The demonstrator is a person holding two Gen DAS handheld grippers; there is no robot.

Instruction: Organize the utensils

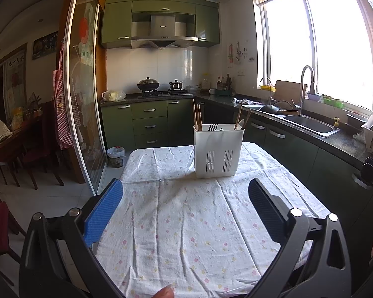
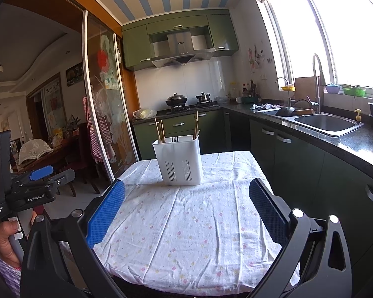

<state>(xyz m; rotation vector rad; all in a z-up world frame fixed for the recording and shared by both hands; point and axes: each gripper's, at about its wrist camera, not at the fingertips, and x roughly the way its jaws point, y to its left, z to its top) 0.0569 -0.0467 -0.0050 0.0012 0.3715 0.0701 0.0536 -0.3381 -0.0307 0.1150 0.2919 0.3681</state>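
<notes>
A white plastic utensil holder (image 1: pixel 218 150) stands upright at the far side of the cloth-covered table (image 1: pixel 186 223). It holds wooden chopsticks (image 1: pixel 197 116), dark fork tines (image 1: pixel 212 127) and a white spoon (image 1: pixel 240 124). It also shows in the right wrist view (image 2: pixel 179 160), with chopsticks (image 2: pixel 159 130) sticking out. My left gripper (image 1: pixel 185 193) is open and empty, held above the near half of the table. My right gripper (image 2: pixel 186 193) is open and empty, also short of the holder. The left gripper shows at the left edge of the right wrist view (image 2: pixel 41 176).
A green kitchen counter with a steel sink (image 1: pixel 310 124) and tap runs along the right. A stove with a wok (image 1: pixel 148 84) is at the back. A glass sliding door (image 1: pixel 84 99) and a dining area with chairs lie left. A small bin (image 1: pixel 115 156) stands beyond the table.
</notes>
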